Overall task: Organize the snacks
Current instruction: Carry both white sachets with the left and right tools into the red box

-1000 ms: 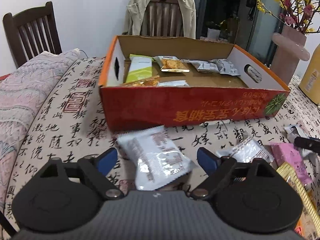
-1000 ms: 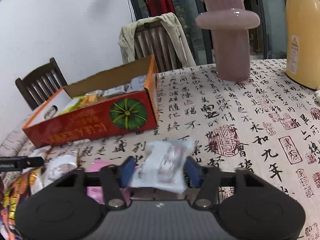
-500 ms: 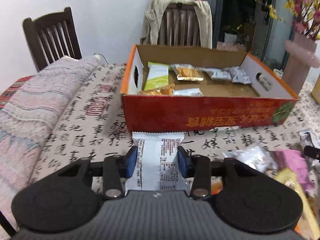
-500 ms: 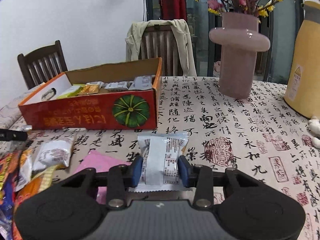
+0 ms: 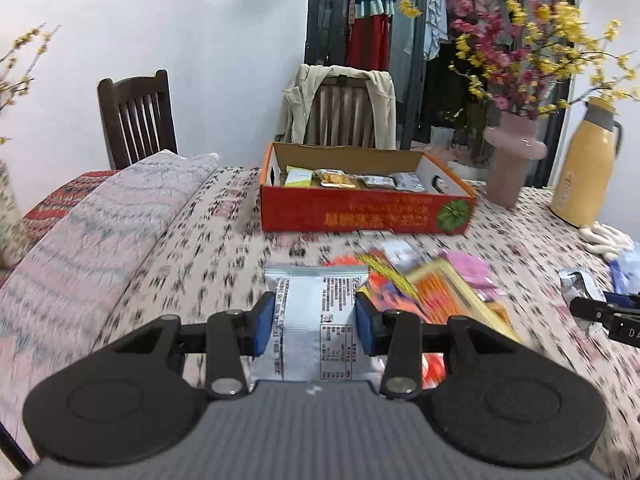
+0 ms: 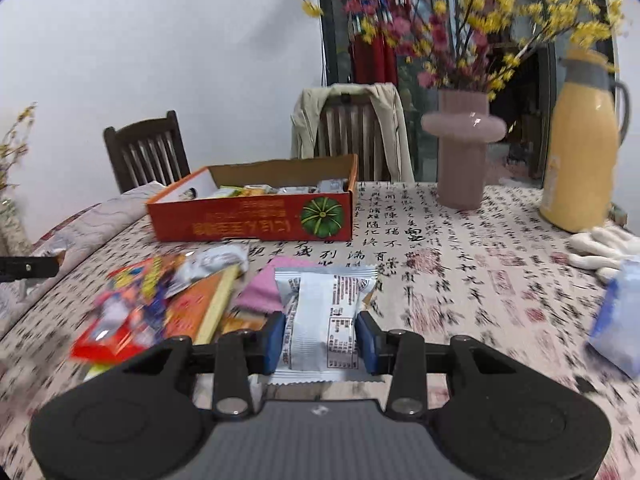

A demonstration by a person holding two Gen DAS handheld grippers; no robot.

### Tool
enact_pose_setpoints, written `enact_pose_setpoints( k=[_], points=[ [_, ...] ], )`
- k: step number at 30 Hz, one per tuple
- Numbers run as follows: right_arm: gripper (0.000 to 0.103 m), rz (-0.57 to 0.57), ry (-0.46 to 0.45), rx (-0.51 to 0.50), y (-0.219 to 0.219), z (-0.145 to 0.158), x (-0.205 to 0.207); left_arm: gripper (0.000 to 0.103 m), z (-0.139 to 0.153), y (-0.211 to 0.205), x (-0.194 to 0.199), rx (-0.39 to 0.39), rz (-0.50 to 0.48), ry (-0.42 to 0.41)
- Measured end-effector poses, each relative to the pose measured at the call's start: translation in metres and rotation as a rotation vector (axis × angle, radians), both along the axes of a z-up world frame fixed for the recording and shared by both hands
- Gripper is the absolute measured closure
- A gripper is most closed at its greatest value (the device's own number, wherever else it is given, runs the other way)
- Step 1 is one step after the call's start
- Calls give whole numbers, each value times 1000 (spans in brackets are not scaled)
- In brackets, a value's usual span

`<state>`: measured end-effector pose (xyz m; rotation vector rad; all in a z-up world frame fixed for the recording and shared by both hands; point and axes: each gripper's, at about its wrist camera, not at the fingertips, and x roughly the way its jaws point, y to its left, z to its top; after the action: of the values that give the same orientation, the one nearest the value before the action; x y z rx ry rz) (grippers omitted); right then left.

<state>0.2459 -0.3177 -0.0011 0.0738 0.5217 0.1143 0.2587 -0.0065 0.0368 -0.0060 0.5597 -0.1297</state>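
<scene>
- Spanning the left edge of the left view: a folded quilt (image 5: 100,232) lies over the table (image 5: 208,264), well apart from the box and clear of both packets.
- Left gripper (image 5: 315,316): its blue pads are clamped on the two sides of a white packet (image 5: 316,320), which stands lengthwise between them and appears lifted off the table. The jaws have just been closing, and the packet now sits between them.
- Box (image 5: 360,210): orange, open-topped, far side of the table, already holding a row of small snacks along its back wall; judged to be the destination for both packets.
- Loose pile (image 6: 160,304): mixed wrappers lie on the table between the grippers and the box, near its front wall.
- Right gripper (image 6: 320,338): pads clamped on a second packet (image 6: 326,316), held the same way. Its jaws have likewise just been closing on it.
- Vase (image 6: 464,148) and flask (image 6: 580,160): upright, to the right of the box, apart from it.
- Risks, as judged: slick film and a soft filling may let either packet slide or rotate in its pads under fast carrying; too low a path could catch the box's front wall or drag through the pile; a wide swing by the right gripper could strike the vase, which looks top-heavy with branches.
</scene>
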Motion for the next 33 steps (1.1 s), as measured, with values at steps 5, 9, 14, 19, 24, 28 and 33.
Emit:
enact_pose_setpoints(
  k=[5,9,14,19,24,28,33],
  points=[
    [65,28,-53,-17,10,5,-67,61,-2,-7,-52,13,2,-18],
    [65,32,-86,0,15,12,-108,61,-2,-9,-80,-10,-3,-4],
    [65,39,-114,-3,22,18,-146,61,5,-11,-114,-16,-25,-32],
    [65,40,-139,3,25,24,-161,61,8,-10,-131,-27,-30,-47],
    [65,61,-149,2,31,29,-155,61,11,-8,-128,-33,-31,-52],
    [65,94,-146,4,36,35,-134,61,17,-8,-107,-35,-48,-48],
    [65,174,-136,43,36,62,-84,61,44,-10,-57,-59,-107,-32]
  ],
)
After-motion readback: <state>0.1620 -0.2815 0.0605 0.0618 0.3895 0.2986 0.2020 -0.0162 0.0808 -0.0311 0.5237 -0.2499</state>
